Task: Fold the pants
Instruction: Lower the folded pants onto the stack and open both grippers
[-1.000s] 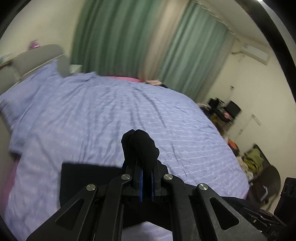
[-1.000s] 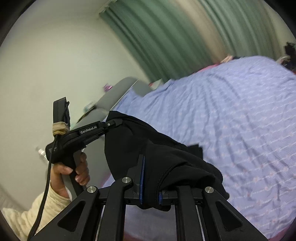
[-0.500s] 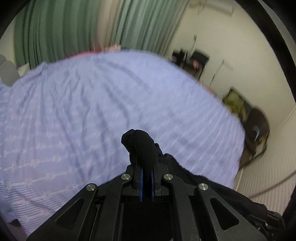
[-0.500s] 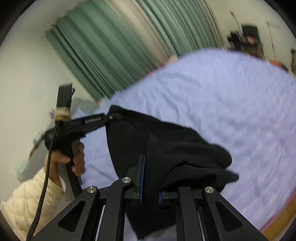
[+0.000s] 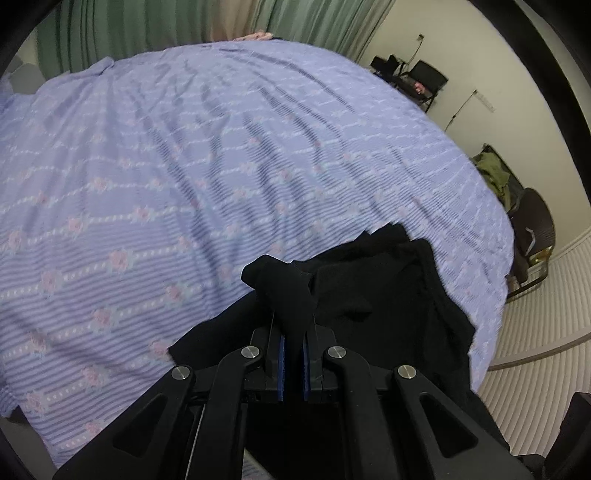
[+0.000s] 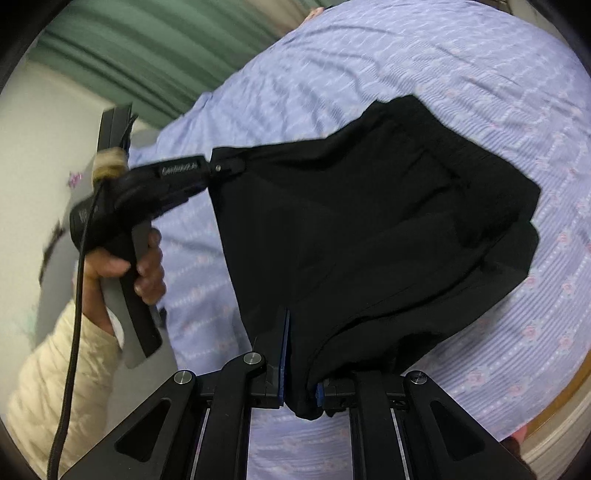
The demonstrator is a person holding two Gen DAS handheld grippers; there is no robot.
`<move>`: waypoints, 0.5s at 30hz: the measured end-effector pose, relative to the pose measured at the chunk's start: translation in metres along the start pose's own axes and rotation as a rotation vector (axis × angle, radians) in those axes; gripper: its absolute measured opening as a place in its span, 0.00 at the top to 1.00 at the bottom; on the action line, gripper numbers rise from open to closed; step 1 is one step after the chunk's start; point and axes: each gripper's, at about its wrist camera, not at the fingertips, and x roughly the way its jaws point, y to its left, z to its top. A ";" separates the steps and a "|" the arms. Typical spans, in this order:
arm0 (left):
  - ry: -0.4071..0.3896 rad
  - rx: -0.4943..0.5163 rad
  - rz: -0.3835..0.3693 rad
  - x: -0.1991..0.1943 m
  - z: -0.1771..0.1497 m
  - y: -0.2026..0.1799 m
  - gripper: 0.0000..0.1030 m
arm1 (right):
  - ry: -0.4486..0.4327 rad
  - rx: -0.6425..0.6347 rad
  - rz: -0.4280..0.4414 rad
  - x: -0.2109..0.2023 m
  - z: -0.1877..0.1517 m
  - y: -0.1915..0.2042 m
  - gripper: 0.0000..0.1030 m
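The black pants (image 6: 369, 229) hang stretched between my two grippers above the lilac bed cover (image 6: 424, 55). My left gripper (image 5: 291, 310) is shut on a bunched corner of the pants (image 5: 373, 295); it also shows in the right wrist view (image 6: 229, 168), held in a hand, pinching the cloth's upper left corner. My right gripper (image 6: 301, 384) is shut on the lower edge of the pants. The far end of the cloth lies folded on the bed at the right. The fingertips of both grippers are hidden by cloth.
The bed cover (image 5: 203, 166) fills most of the left wrist view. Green curtains (image 5: 129, 29) hang behind the bed. A dark chair (image 5: 535, 229) with clothes and a desk (image 5: 417, 81) stand by the right wall. The bed's wooden edge (image 6: 565, 384) shows at lower right.
Both grippers have swung over the bed with the pants. The cloth now spreads wider and flatter between them, and its far end rests on the cover.
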 end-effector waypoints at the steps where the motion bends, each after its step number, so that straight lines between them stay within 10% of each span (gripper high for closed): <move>1: 0.008 -0.005 0.007 0.002 -0.003 0.005 0.91 | 0.016 -0.005 0.003 0.005 -0.003 0.001 0.88; 9: 0.067 0.009 0.193 0.020 -0.019 0.033 0.66 | 0.121 -0.039 -0.023 0.047 -0.019 0.002 0.86; 15: 0.026 -0.032 0.358 0.007 -0.020 0.046 0.64 | 0.245 0.059 -0.037 0.063 -0.039 -0.019 0.76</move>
